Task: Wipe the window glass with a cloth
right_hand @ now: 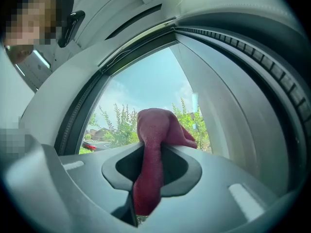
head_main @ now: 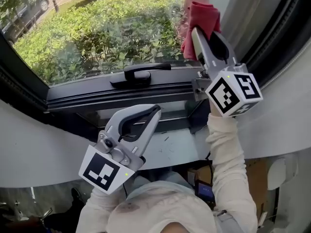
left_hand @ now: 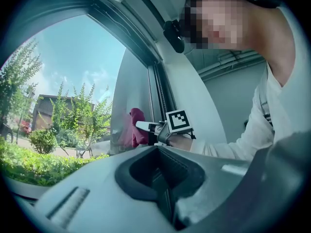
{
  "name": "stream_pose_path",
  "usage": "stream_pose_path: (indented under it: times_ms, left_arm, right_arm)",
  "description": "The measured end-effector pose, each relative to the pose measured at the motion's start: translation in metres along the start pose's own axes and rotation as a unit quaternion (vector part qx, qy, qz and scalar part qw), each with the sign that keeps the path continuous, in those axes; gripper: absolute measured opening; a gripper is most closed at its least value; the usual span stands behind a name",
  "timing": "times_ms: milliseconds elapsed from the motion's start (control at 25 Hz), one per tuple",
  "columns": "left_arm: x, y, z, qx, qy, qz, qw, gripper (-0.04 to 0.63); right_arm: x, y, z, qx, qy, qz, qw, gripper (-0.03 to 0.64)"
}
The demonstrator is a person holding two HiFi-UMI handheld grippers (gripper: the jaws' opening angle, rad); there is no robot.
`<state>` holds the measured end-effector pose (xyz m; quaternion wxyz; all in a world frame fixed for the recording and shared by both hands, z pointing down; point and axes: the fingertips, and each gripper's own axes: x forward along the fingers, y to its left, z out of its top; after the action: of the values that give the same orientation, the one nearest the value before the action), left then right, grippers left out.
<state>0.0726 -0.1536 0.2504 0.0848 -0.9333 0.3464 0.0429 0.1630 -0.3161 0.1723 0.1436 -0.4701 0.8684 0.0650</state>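
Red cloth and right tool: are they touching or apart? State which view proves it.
Touching. The right gripper view shows the red cloth pinched between the jaws of the right tool, with its bunched end sticking out beyond them.

An indoor room beside a dark-framed window (head_main: 112, 95) overlooking hedge (head_main: 107, 33) and parked car (head_main: 22, 13).

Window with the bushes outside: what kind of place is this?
Probably a room indoors, beside a window that faces a street: a dark window frame with a handle, a green hedge just outside, and a parked car beyond.
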Motion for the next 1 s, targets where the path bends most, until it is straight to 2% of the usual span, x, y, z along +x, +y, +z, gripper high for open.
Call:
stream_pose_path:
  times_ms: [200, 480, 720, 1000]
  left_arm:
    - [-0.022, 0.008, -0.002, -0.005, 0.002, 0.004, 1.0000, 0.000]
    - [-0.061, 0.030, -0.008, -0.008, 0.004, 0.023, 0.9997, 0.000]
    - [-0.096, 0.062, -0.002, 0.007, 0.011, 0.050, 0.9987, 0.000]
    - [-0.138, 0.096, 0.010, 0.021, 0.000, 0.075, 0.9970, 0.000]
  right_arm:
    - [0.007, 0.024, -0.016, 0.007, 0.018, 0.001, 1.000, 0.106]
    - [0.033, 0.081, -0.024, 0.000, 0.018, 0.020, 1.000, 0.106]
    - [0.052, 0.122, -0.029, -0.002, 0.013, 0.023, 1.000, 0.105]
    - [0.074, 0.174, -0.034, 0.005, 0.007, 0.033, 0.999, 0.104]
